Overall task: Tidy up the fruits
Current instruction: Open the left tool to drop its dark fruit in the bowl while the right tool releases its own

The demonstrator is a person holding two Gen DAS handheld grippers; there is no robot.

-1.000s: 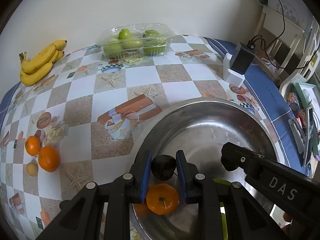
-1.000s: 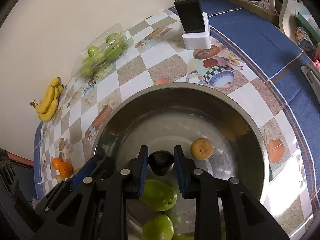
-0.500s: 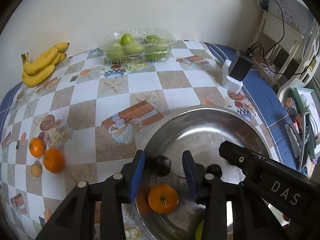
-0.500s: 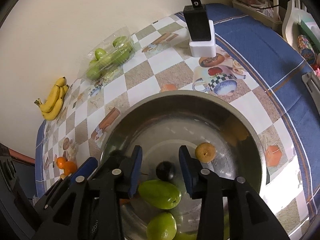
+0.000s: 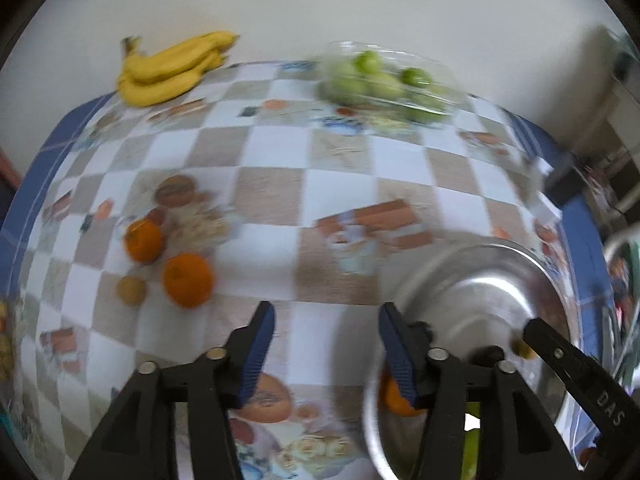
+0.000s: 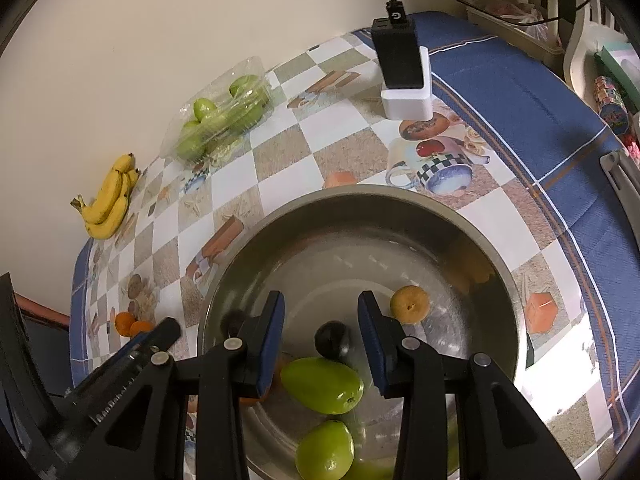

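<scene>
While the left claw (image 5: 326, 336) opens empty, the right claw (image 6: 320, 326) gapes over a dark fruit (image 6: 331, 339).

A checked tablecloth (image 6: 280, 152) carries bananas (image 6: 110, 200), bagged green fruit (image 6: 220, 120), oranges (image 5: 186, 280) and a steel bowl (image 6: 400, 200).

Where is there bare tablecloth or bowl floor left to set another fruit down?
The widest free patch is the checkered cloth between the steel bowl, the bananas and the clear box of green fruit. The bowl's far half is bare. Its near side is crowded: green mangoes, a dark plum and the right tool.
</scene>
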